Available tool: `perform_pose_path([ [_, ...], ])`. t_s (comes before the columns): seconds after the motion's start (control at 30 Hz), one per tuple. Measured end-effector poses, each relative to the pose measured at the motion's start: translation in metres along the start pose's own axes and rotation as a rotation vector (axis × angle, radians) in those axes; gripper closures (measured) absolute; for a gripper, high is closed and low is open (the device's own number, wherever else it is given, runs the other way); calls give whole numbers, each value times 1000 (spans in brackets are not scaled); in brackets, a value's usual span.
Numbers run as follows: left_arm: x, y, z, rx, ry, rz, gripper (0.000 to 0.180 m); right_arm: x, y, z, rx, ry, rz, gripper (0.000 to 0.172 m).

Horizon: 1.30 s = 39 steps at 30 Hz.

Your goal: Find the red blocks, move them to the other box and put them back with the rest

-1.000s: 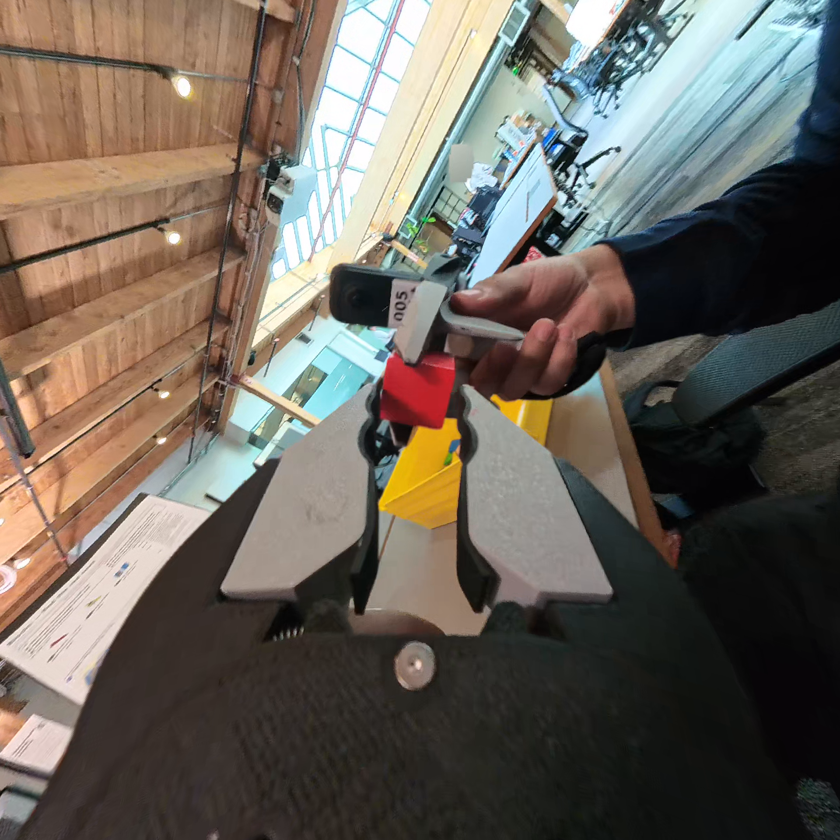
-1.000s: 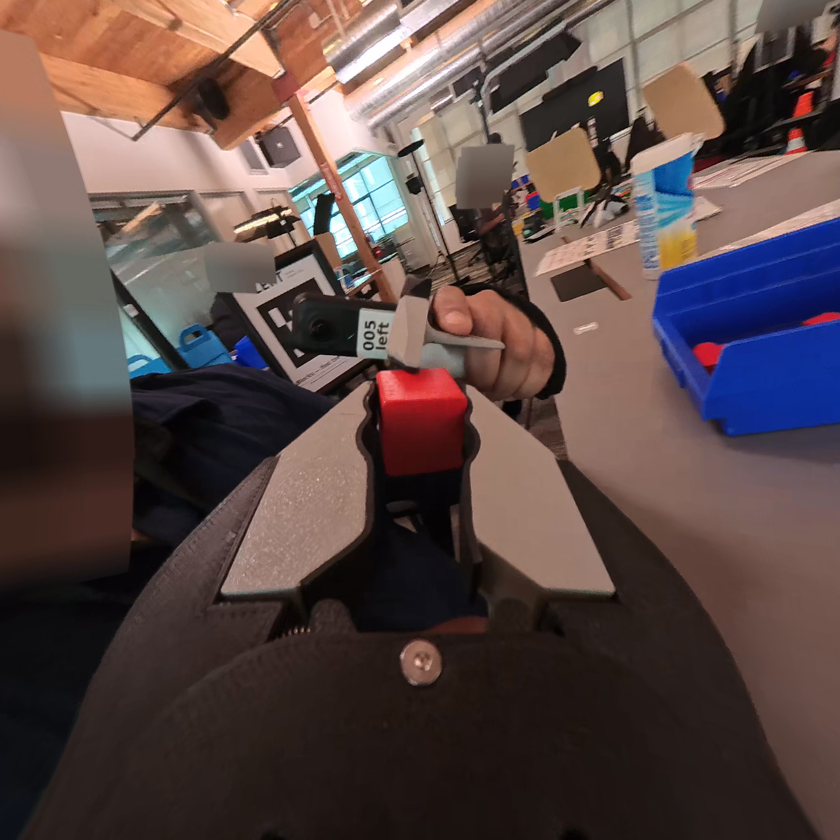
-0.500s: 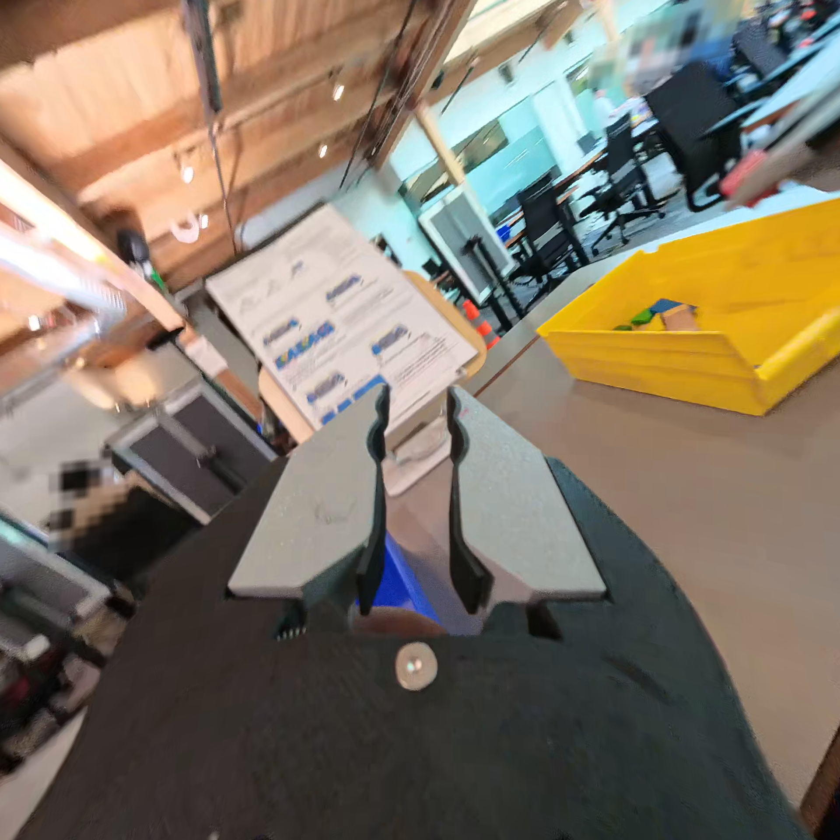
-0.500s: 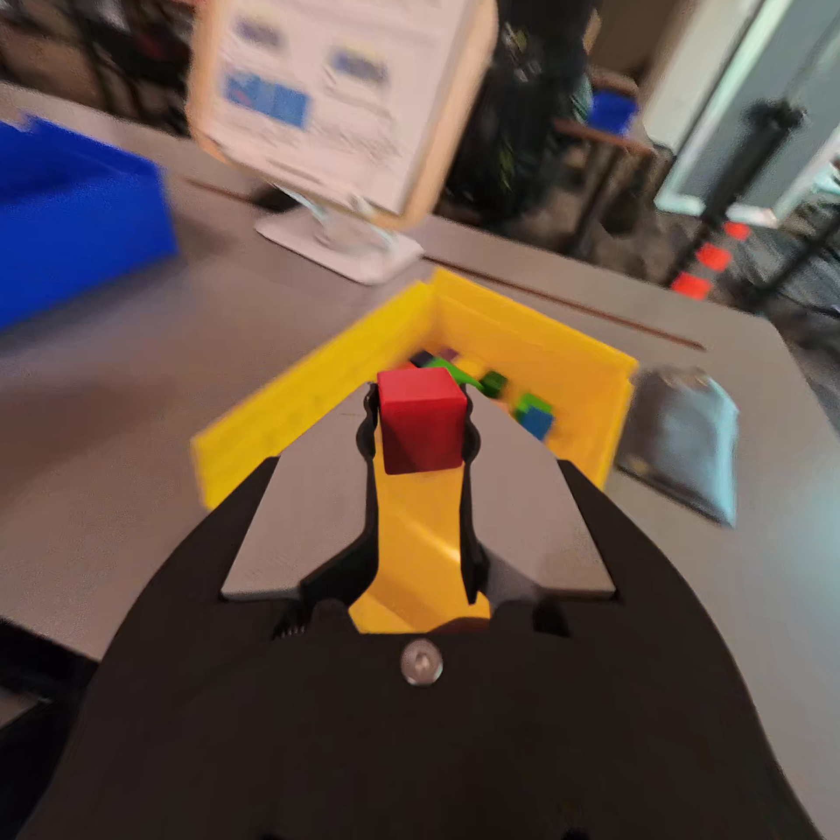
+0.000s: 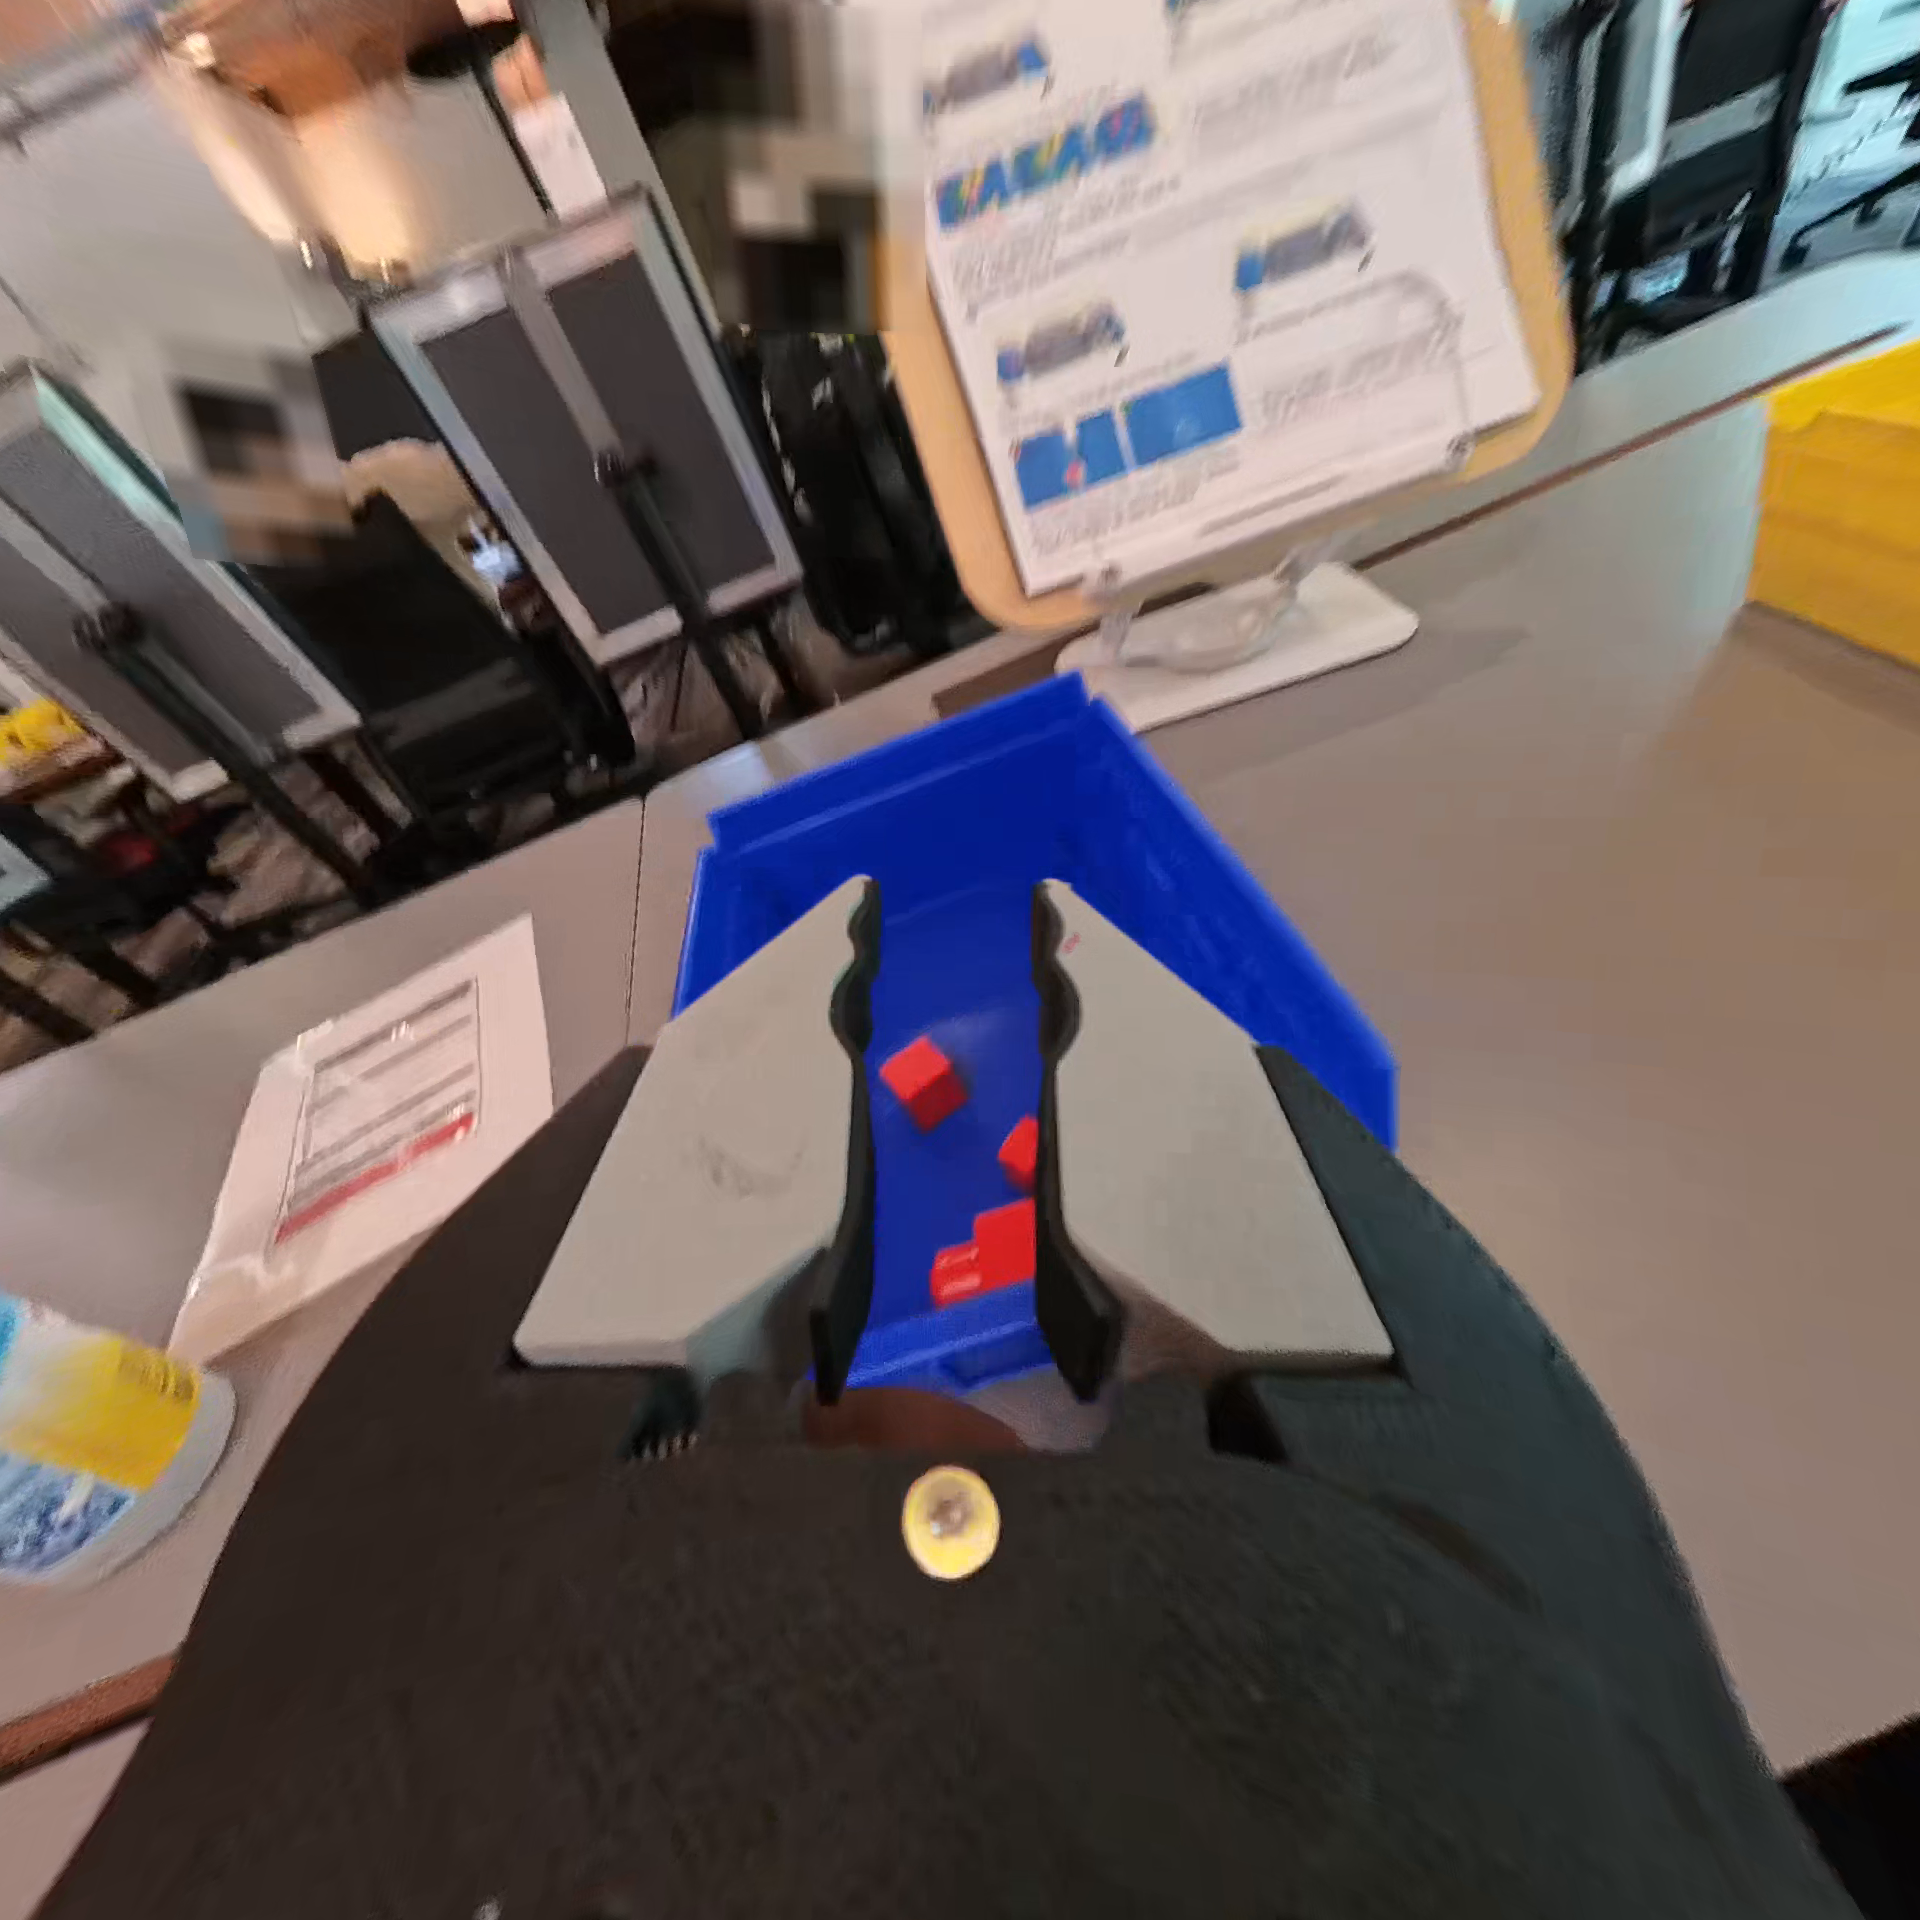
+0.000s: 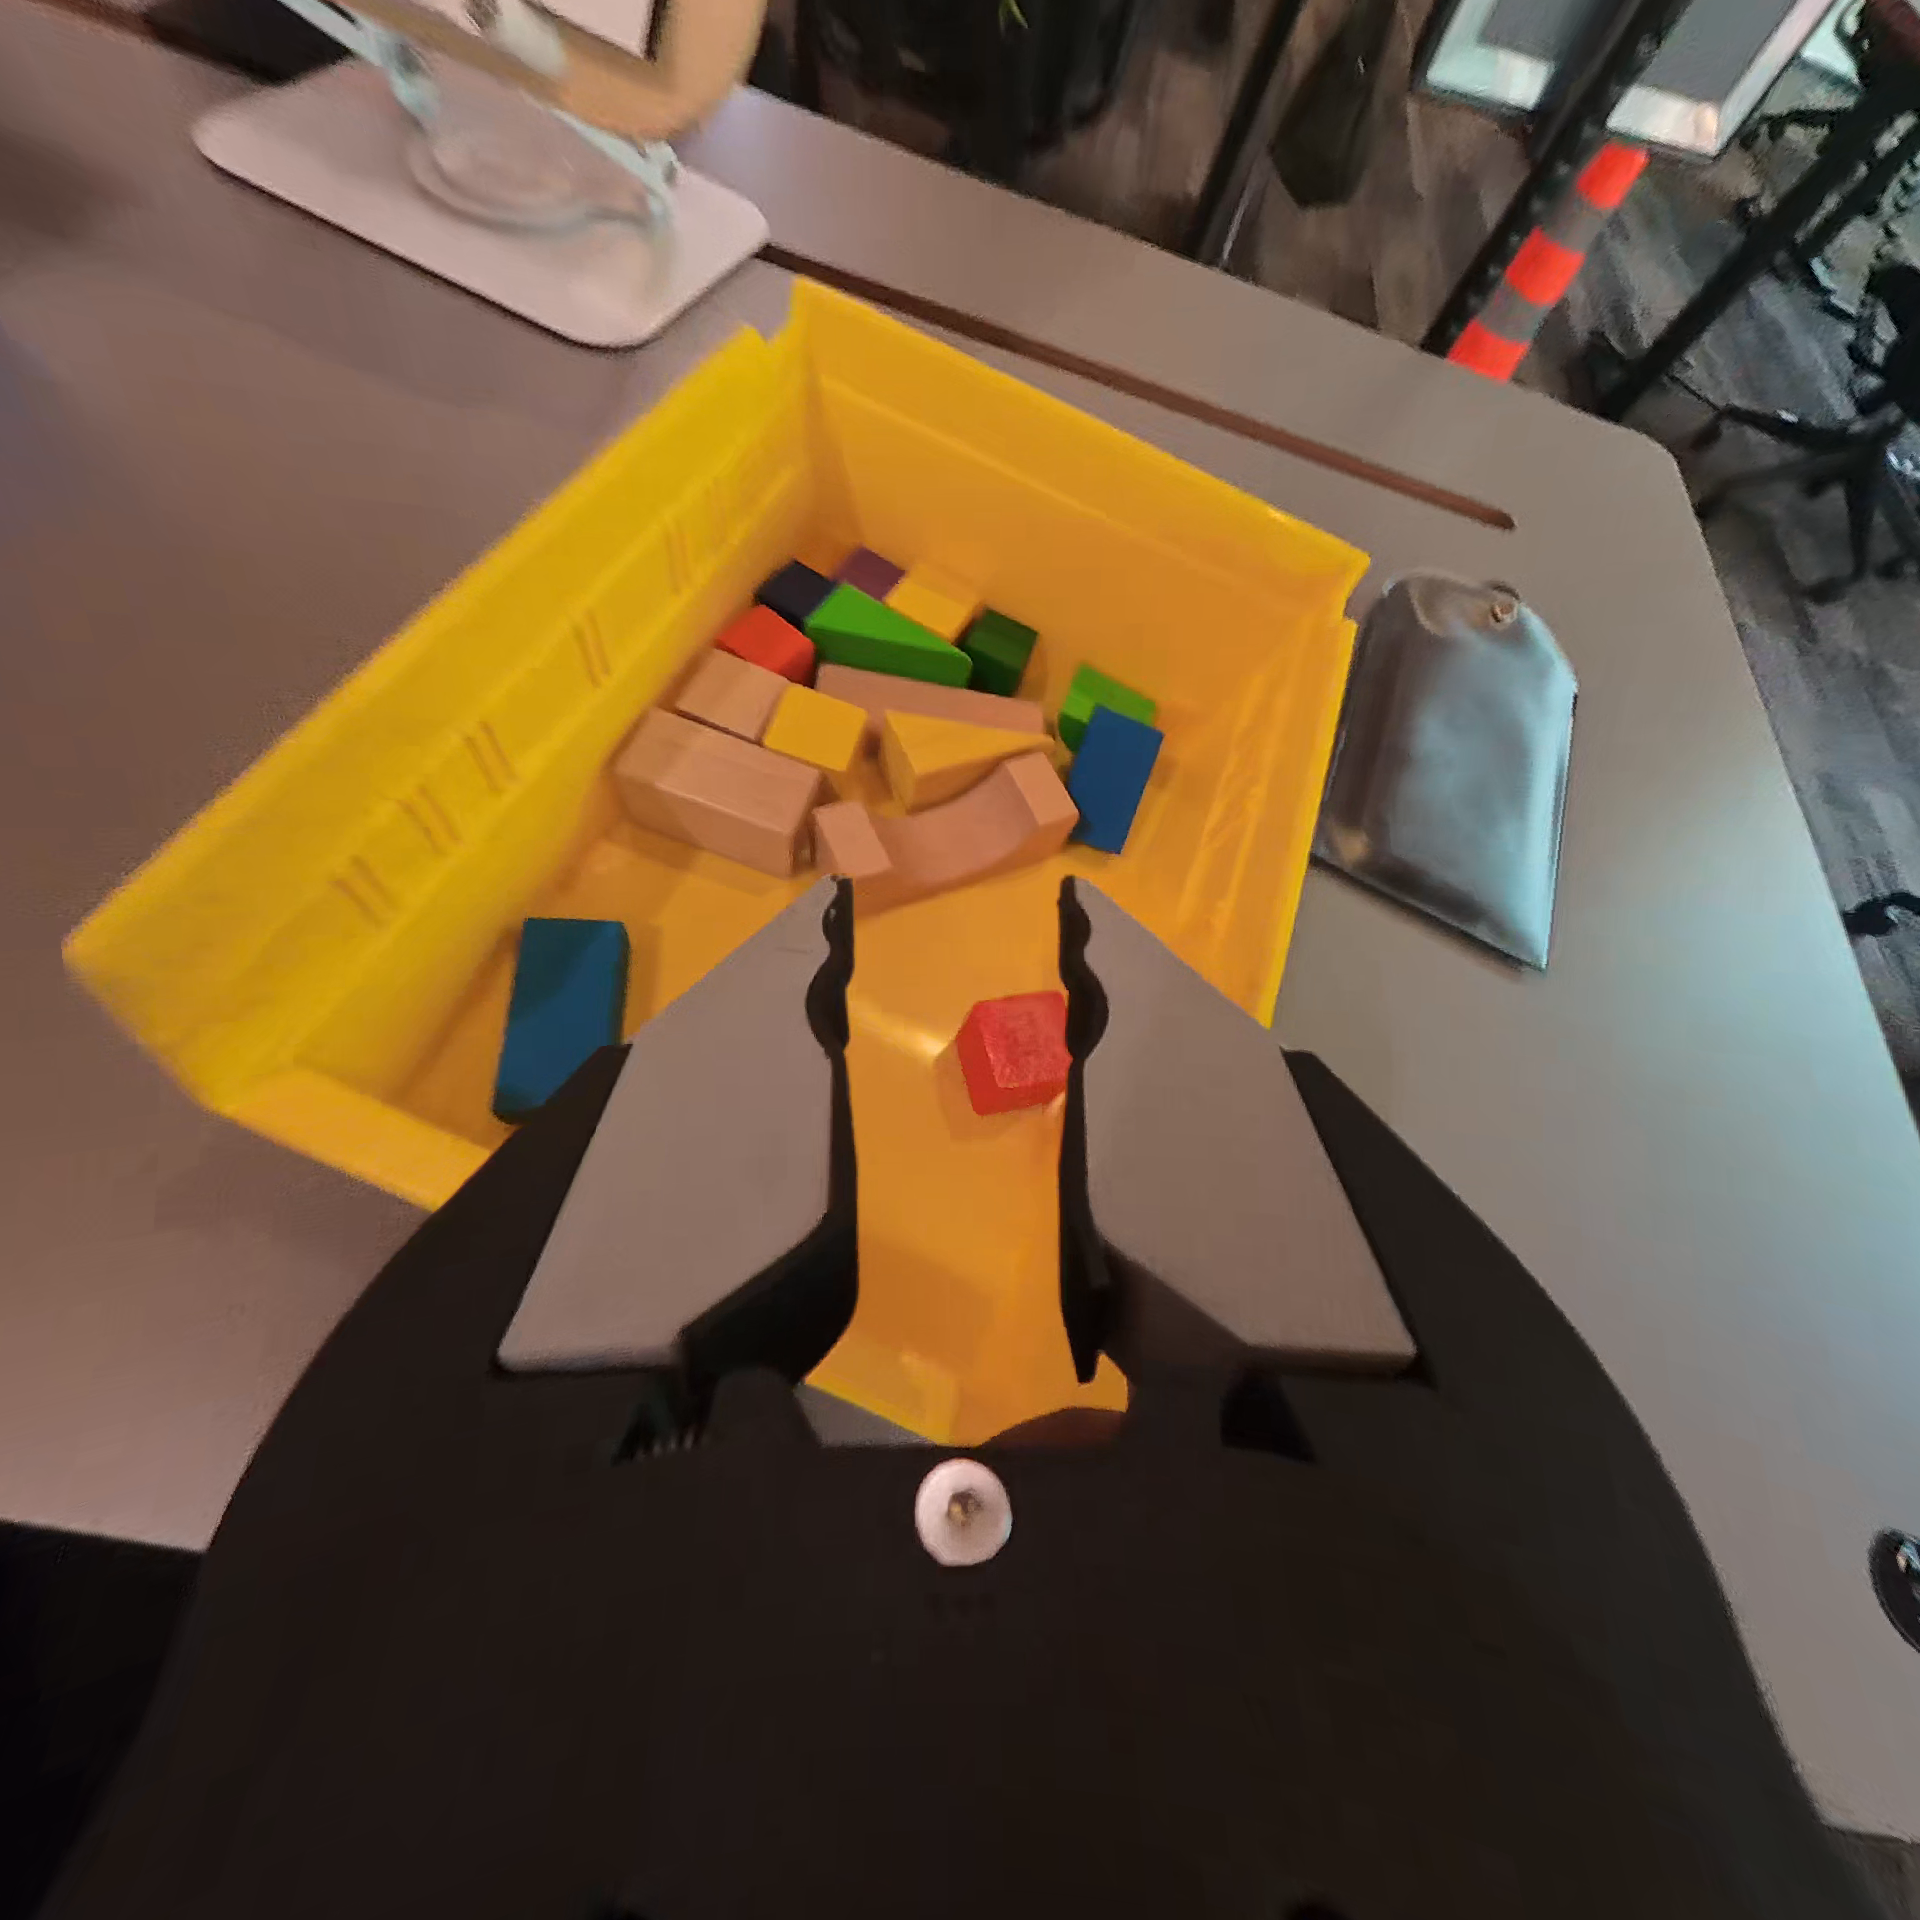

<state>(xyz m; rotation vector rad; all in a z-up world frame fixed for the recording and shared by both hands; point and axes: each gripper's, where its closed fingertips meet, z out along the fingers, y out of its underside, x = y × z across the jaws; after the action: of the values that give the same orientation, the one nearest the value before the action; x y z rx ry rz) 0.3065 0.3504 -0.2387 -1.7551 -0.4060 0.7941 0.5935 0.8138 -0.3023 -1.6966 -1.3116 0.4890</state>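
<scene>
In the right wrist view my right gripper (image 6: 951, 899) is open over the near end of the yellow bin (image 6: 416, 790). A red cube (image 6: 1013, 1049) lies on the bin floor below the jaws, close to the right finger, and the pads do not press on it. Further in lies a pile of several wooden, yellow, green and blue blocks, with one red block (image 6: 767, 642) at its far left. In the left wrist view my left gripper (image 5: 951, 904) is open and empty above the blue bin (image 5: 1226, 862). Several red blocks lie in that bin, one of them a small cube (image 5: 923, 1081).
A sign on a clear stand (image 5: 1236, 312) is behind the blue bin, and its base (image 6: 488, 197) is behind the yellow bin. A bagged paper sheet (image 5: 384, 1112) and a wipes canister (image 5: 83, 1444) lie left of the blue bin. A grey pouch (image 6: 1455, 769) lies right of the yellow bin.
A second ago both grippers met at the red cube in mid-air. The right gripper carried it over the yellow bin and opened; the cube now lies in the bin. The left gripper swung to the blue bin.
</scene>
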Motion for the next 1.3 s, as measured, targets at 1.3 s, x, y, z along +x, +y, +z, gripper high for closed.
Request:
perform_pose_path([
  [1.3, 41, 41, 69, -91, 41, 561, 161, -65, -32, -28, 171, -250, -40, 134],
])
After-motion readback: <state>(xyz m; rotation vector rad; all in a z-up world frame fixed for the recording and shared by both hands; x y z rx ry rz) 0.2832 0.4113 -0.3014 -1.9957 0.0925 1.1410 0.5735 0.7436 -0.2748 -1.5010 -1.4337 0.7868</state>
